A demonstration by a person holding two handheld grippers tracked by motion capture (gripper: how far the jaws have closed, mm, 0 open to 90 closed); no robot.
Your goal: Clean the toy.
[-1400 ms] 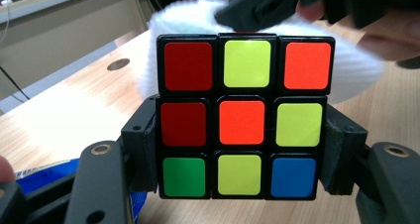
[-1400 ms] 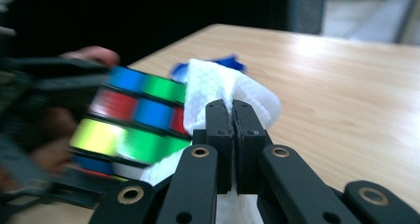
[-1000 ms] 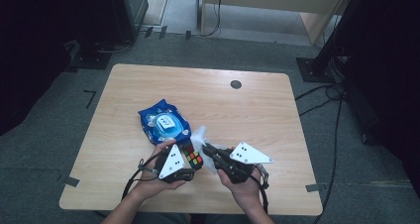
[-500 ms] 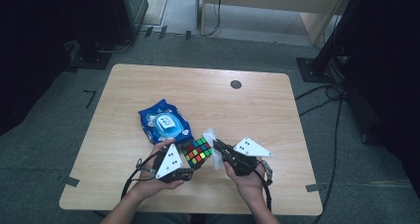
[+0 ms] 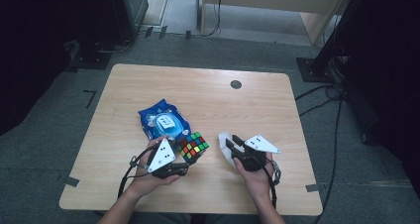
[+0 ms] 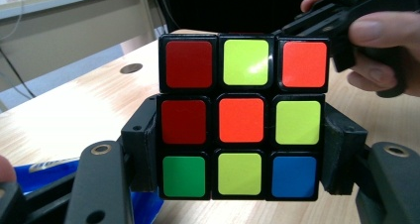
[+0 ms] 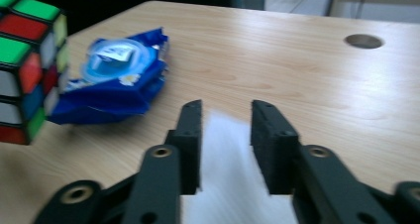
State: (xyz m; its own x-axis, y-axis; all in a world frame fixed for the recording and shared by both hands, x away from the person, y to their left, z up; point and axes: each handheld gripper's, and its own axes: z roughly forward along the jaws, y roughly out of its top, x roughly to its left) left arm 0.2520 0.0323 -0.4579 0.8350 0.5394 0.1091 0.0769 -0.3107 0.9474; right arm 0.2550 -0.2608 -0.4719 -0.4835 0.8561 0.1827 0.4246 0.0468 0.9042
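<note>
My left gripper (image 5: pixel 188 154) is shut on a scrambled Rubik's cube (image 5: pixel 193 147), held just above the table near its front edge. In the left gripper view the cube (image 6: pixel 241 120) has the two pads against its lower layers, at its left and right sides. My right gripper (image 5: pixel 233 143) is low over the table to the right of the cube. Its jaws have just been opening and now stand apart (image 7: pixel 227 115). A white wipe (image 7: pixel 223 184) lies flat on the wood beneath the gap, and neither pad presses on it. From above, the wipe (image 5: pixel 224 147) pokes out beside the jaws.
A blue wet-wipe packet (image 5: pixel 163 121) with a white lid lies behind the cube, left of centre. A round cable hole (image 5: pixel 236 84) is set in the wooden table (image 5: pixel 277 115) near the far edge. Cables trail on the floor at the right.
The right gripper has drawn away from the cube, to the right and downward, and its jaws have parted over the white wipe. The left gripper and cube have stayed put.
</note>
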